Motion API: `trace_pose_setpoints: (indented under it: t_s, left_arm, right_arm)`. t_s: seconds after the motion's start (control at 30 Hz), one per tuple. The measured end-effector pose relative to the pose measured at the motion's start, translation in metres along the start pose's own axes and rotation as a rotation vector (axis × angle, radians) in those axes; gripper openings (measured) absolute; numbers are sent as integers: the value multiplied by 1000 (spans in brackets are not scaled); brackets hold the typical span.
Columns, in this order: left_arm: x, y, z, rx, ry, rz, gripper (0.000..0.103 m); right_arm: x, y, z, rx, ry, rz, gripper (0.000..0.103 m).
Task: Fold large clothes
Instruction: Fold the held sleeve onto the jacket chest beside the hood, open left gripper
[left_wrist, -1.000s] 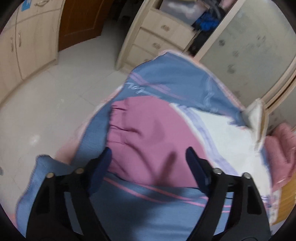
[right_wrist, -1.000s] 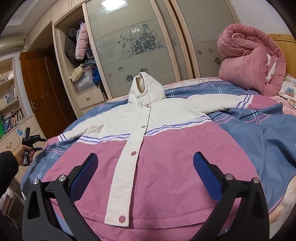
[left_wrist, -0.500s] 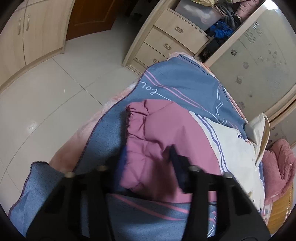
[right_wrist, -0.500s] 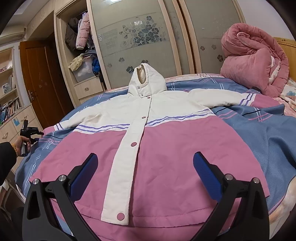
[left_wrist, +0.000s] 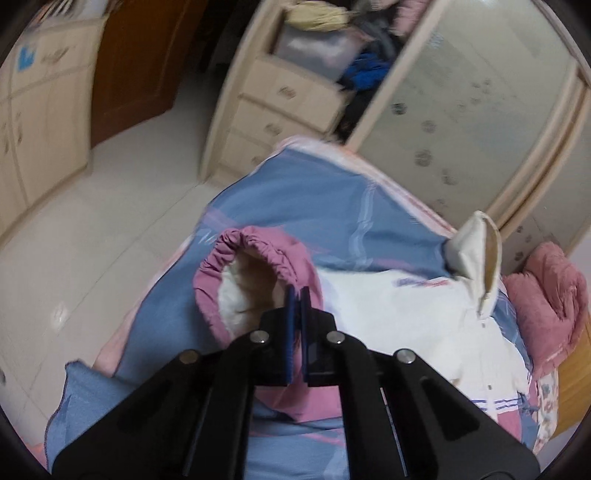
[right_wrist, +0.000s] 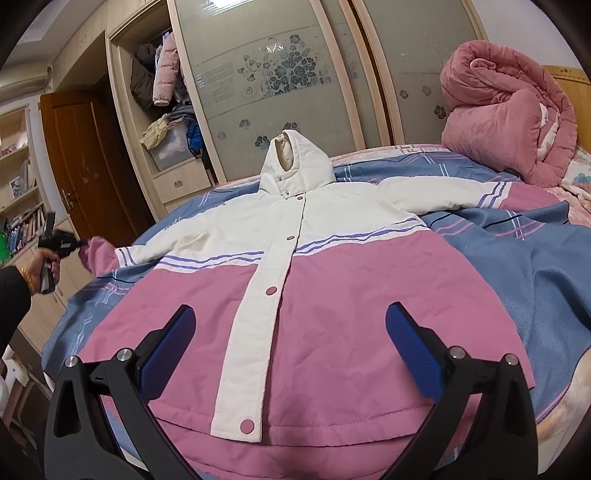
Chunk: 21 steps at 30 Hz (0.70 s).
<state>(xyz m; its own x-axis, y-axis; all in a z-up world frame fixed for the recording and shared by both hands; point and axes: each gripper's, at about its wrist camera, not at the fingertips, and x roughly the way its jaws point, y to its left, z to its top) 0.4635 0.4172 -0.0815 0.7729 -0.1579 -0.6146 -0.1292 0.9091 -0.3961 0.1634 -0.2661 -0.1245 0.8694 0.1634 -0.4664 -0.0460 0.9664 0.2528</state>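
The jacket (right_wrist: 317, 295) lies front-up and spread flat across the bed (right_wrist: 535, 266), hood (right_wrist: 295, 166) toward the wardrobe (right_wrist: 280, 74), hem at the near edge. Its far sleeve stretches out toward the pink quilt (right_wrist: 506, 118) bundled at the headboard end. The left gripper (left_wrist: 295, 295) has its pads pinched tight on the rim of the pink cuff (left_wrist: 255, 273), which is raised off the blanket at the bed's side edge, its mouth gaping. Beyond that edge lies bare tiled floor (left_wrist: 92, 236) up to the cabinets. The right gripper (right_wrist: 291, 332) hovers over the hem with jaws wide apart, touching nothing.
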Motion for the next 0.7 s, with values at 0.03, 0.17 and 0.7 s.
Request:
trace_pose_setpoints:
  t_s: [0.03, 0.17, 0.7]
  left_arm:
    - [-3, -18, 6, 27, -7, -18, 2]
    - [-3, -118, 20, 148, -20, -81, 2]
    - [183, -387, -156, 407, 276, -150, 35]
  right_arm:
    - [-3, -1, 1, 6, -5, 6, 102]
    - [-12, -4, 5, 22, -24, 23, 102]
    - [-24, -31, 10, 74, -17, 45, 102]
